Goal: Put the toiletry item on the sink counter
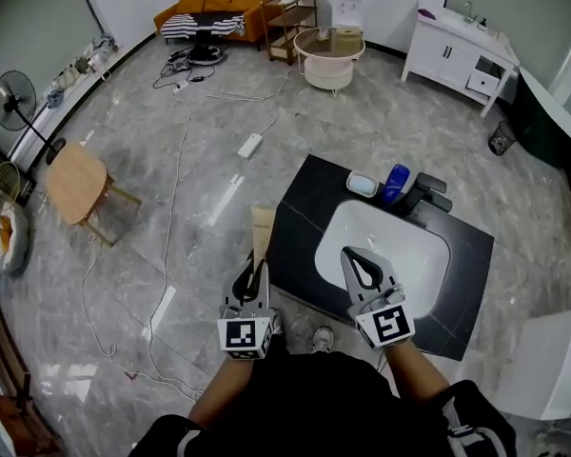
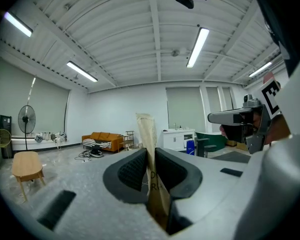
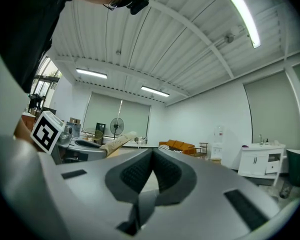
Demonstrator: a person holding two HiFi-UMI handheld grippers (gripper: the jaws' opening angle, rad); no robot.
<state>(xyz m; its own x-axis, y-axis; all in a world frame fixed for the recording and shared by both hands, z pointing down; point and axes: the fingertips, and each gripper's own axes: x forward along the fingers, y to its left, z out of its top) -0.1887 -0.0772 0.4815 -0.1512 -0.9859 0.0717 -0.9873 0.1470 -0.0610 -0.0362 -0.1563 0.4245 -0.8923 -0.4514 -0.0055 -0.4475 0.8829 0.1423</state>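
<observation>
Beige tube (image 2: 148, 134): this is the toiletry item. You hold it in your left gripper with its near part pinched between the pads. The rest sticks out past the fingertips, flat crimped end farthest from you.
Tube's place: it is in the air over the grey floor (image 1: 200, 169), just beside the left edge of the sink counter and not on it.
Left gripper (image 1: 255, 276): your jaws stand narrow, pressed onto the tube from both sides. The gripper sits off the counter's near-left corner.
Right gripper (image 3: 152, 156): your jaws are together with nothing between them. In the head view it hovers over the near rim of the basin.
Sink counter (image 1: 300, 208): it has a black top with a white basin (image 1: 390, 241) sunk into its middle.
Back of the counter: a blue bottle (image 1: 396, 183) stands there. A small white dish (image 1: 363, 186) lies just to its left and a dark faucet (image 1: 430, 194) just to its right.
Floor clutter: white cables run across the tiles to a power strip (image 1: 250, 145).
Further out: a small wooden table (image 1: 74, 181) stands at your left with a standing fan (image 1: 14, 103) beyond it. An orange sofa (image 1: 214, 6) and a white cabinet (image 1: 457, 50) stand along the far wall.
</observation>
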